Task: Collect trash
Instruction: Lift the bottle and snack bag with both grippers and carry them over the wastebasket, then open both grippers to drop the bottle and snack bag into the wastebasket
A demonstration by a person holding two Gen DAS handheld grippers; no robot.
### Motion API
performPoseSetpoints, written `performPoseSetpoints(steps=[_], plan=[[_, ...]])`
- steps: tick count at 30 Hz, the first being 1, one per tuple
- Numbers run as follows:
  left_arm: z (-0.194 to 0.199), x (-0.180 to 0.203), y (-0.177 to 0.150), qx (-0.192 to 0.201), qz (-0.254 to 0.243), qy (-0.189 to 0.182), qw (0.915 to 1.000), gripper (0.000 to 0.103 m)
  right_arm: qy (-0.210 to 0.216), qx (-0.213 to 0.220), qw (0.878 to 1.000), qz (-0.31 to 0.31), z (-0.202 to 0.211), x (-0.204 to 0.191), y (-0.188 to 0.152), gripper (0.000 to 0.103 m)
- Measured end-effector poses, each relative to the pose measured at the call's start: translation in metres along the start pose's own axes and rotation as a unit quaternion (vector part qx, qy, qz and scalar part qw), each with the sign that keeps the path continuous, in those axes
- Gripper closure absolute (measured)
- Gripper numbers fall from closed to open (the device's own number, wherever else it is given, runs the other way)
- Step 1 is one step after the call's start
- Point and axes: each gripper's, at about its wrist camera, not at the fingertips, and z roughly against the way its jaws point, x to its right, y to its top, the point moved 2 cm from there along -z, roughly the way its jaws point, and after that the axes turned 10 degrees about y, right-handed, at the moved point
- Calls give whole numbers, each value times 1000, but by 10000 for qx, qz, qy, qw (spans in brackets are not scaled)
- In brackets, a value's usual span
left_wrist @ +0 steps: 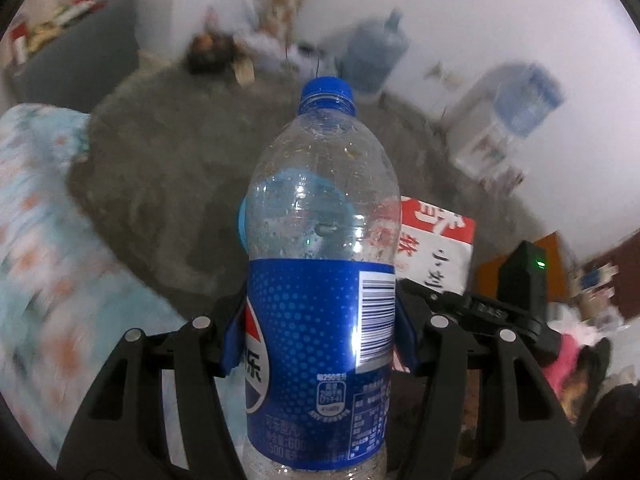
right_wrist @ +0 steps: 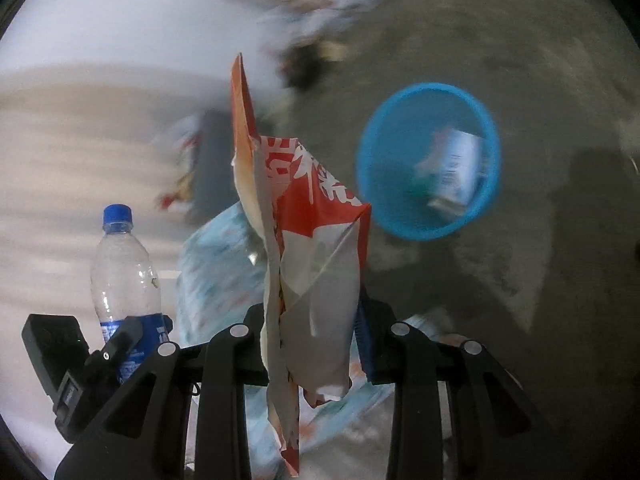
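My left gripper (left_wrist: 320, 332) is shut on an empty clear Pepsi bottle (left_wrist: 320, 264) with a blue label and blue cap, held upright above the grey floor. The bottle also shows in the right wrist view (right_wrist: 124, 276), at the left. My right gripper (right_wrist: 316, 344) is shut on a red and white snack wrapper (right_wrist: 308, 248), which also shows beside the bottle in the left wrist view (left_wrist: 436, 248). A blue round bin (right_wrist: 428, 160) stands on the floor ahead and to the right of the wrapper, with a crumpled packet (right_wrist: 452, 168) inside. Part of the bin shows behind the bottle (left_wrist: 244, 224).
A pale blue floral bed cover (left_wrist: 48, 240) lies at the left. Two large blue water jugs (left_wrist: 376, 56) and a dispenser (left_wrist: 520, 120) stand along the white wall. Clutter (left_wrist: 212, 52) lies at the far edge of the grey floor (right_wrist: 520, 80).
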Motion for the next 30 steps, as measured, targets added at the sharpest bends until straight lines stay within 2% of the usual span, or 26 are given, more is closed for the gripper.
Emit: performPoseSetpoints(steps=[4,7,9,10,11,12,14,15,18,22,26,30], plan=[[-89,9,34,-671,-107,65,9977,47,-331,42,9987,-385,-38,47,36,72],[-146,11,55,-1009,-188,107,9947,47,-469,12,9971,-600,-71,70,63,71],[-180,11,70,-1130,-119,100,9935,45,-498,8,9964,-692,-91,85,82,62],[-191,10,74,-1147,-74,66,9934,42,-526,-35,9957,-761,-107,93,87,55],[-204,9,79,-1204,0,33,9927,23,-656,-39,9940,-880,-119,109,95,45],[-214,8,81,-1230,90,36,9924,19,-755,-51,9925,-963,-129,120,103,43],[-227,4,81,-1183,261,136,9925,19,-1012,-45,9862,-1312,-135,148,104,43],[-229,3,78,-1206,287,115,9922,19,-1011,18,9846,-1425,-131,157,103,43],[-221,8,78,-1043,159,-76,9944,19,-522,244,9888,-1378,-116,158,95,42],[-194,8,81,-709,136,-121,9973,19,-465,451,9920,-1086,-104,150,96,36],[-149,17,75,-390,46,-207,9990,19,-318,675,9919,-1030,-92,138,96,36],[-84,20,58,86,-90,-269,9996,19,-193,844,9936,-722,-68,106,80,36]])
